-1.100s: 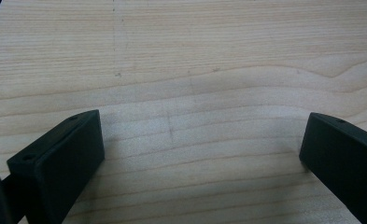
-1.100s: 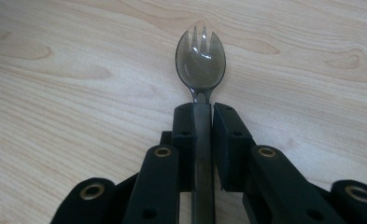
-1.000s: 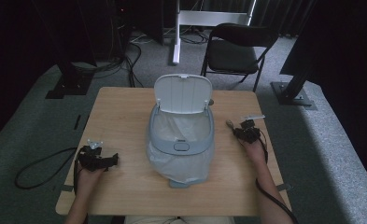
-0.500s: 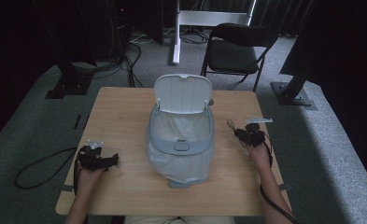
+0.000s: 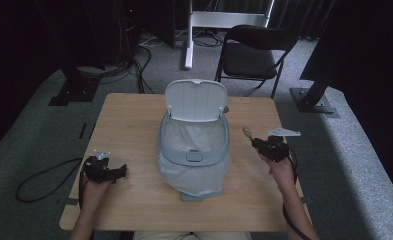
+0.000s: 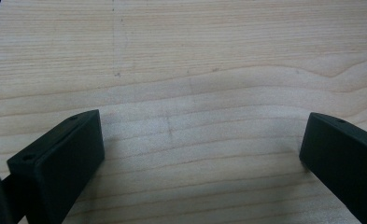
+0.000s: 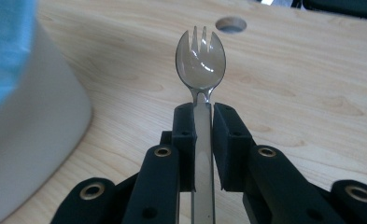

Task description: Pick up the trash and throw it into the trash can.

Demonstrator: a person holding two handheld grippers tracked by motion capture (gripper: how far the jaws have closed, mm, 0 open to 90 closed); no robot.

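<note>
1. Right gripper (image 7: 203,116) – jaws clamped on the handle of a clear plastic spork (image 7: 201,58), bowl end sticking out past the tips. Risk: thin slick handle, so it could swivel or slip out w/ any tilt.
2. Spork is held above the table (image 5: 134,115), just right of the bin (image 5: 194,145), whose lid is up. It could clip the rim or miss the bag.
3. Left gripper (image 6: 202,149) – jaws wide apart, nothing btw them, resting low over bare wood.

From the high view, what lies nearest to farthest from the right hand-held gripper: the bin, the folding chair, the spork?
Measured from the right hand-held gripper:
1. Spork, clamped in its jaws, sticking out toward the bin.
2. Bin, lid up, at the table's middle, to the gripper's left.
3. Folding chair, on the floor beyond the table's far edge.
</note>
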